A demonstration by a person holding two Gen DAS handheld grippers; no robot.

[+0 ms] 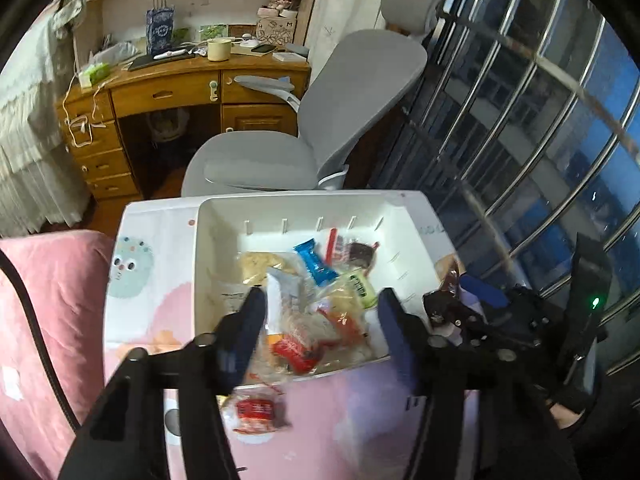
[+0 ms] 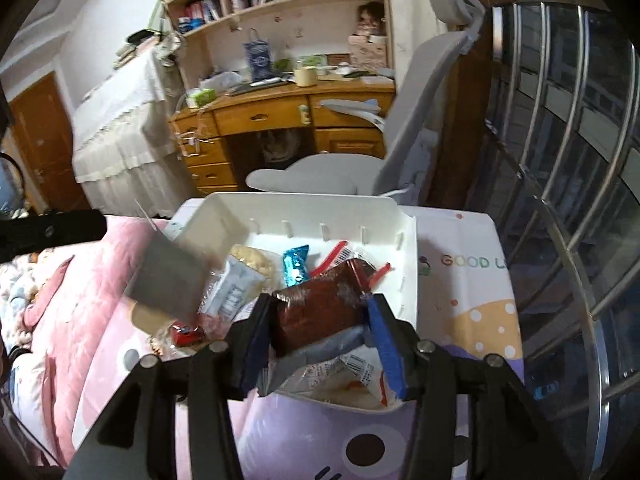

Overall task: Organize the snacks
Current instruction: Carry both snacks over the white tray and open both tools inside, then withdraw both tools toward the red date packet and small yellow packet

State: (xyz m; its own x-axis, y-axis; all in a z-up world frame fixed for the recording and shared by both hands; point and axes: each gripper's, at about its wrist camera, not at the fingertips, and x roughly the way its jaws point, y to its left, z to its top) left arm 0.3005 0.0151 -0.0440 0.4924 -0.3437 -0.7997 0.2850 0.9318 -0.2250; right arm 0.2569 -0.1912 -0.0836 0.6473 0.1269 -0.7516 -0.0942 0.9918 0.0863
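Note:
A white bin [image 1: 216, 216] stands on a small table with a cartoon cloth [image 1: 152, 264] and holds several wrapped snacks, among them a blue one [image 1: 316, 264]. My left gripper [image 1: 320, 300] hangs open over the bin's near half with nothing between its fingers. A red snack in clear wrap [image 1: 256, 410] shows blurred outside the bin's near wall. My right gripper [image 2: 320, 300] is shut on a dark brown snack pack [image 2: 316, 312] above the bin's [image 2: 408, 280] near right corner. The left gripper's blurred finger [image 2: 168, 280] shows at the bin's left side.
A grey office chair [image 1: 320, 120] stands just behind the table, with a cluttered wooden desk [image 1: 168, 92] beyond it. Pink bedding [image 1: 52, 300] lies along the left. A window with metal bars [image 1: 540, 140] closes off the right.

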